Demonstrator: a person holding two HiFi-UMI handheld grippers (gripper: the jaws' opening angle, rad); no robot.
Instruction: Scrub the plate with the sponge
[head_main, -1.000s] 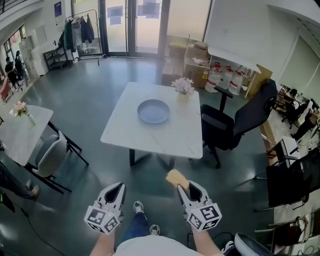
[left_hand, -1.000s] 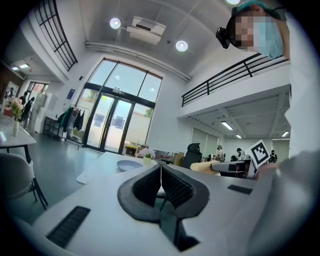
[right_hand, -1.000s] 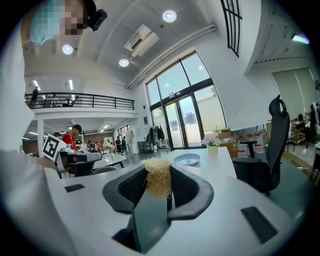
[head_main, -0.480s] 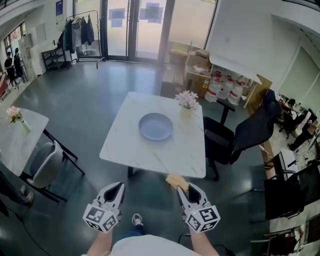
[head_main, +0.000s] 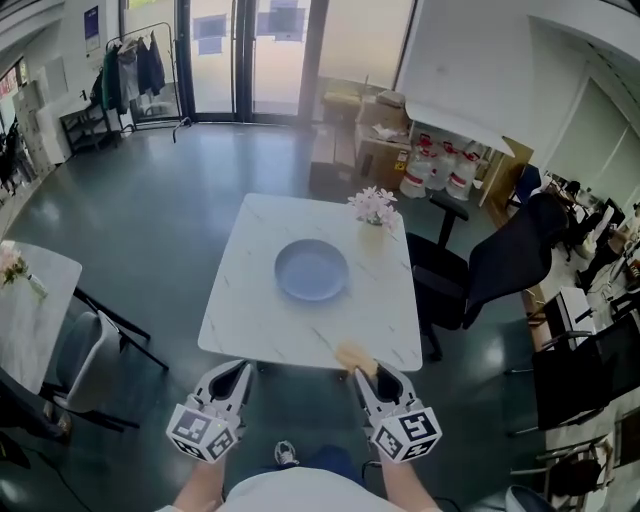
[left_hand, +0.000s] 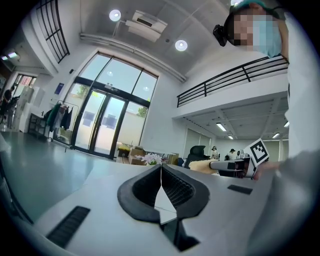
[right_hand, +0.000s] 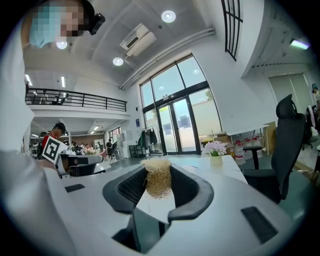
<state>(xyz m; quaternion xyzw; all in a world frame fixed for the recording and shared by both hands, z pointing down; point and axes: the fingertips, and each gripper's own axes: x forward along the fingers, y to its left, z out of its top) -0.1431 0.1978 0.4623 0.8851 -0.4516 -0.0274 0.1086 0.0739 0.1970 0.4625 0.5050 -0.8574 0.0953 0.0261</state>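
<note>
wide look from the head view: out at nine o'clock there's a small white table (head_main: 35, 285) with pale flowers (head_main: 12, 265) on it and a grey chair (head_main: 85, 345) tucked beside it, all on a dark, glossy floor (head_main: 170, 210). up at eleven o'clock stands a clothes rack (head_main: 128, 62) hung with dark jackets, then tall glass doors (head_main: 250, 50) at twelve, with sheets stuck on the glass that are too small to read. dead centre is the white marble-look table (head_main: 300, 330), and here's the blue-grey plate (head_main: 312, 269), lying flat near its middle. at the plate's one o'clock, by the far right corner, sits a small vase of pale pink flowers (head_main: 373, 207). further off at one o'clock are cardboard boxes (head_main: 378, 125) and a row of white jugs (head_main: 440, 170) with red on them, print not legible. at three o'clock a black office chair (head_main: 490, 260) sits close to the table's right edge. now the near side: the left gripper (head_main: 238, 370) at seven o'clock has its jaws pressed together, with nothing between them. the right gripper (head_main: 372, 374) at five o'clock is clamped on the straw-yellow sponge (head_main: 354, 356), which pokes out past the jaw tips and shows against the table's near edge, well apart from the plate, at the plate's five o'clock. both grippers carry black-and-white square markers.
</note>
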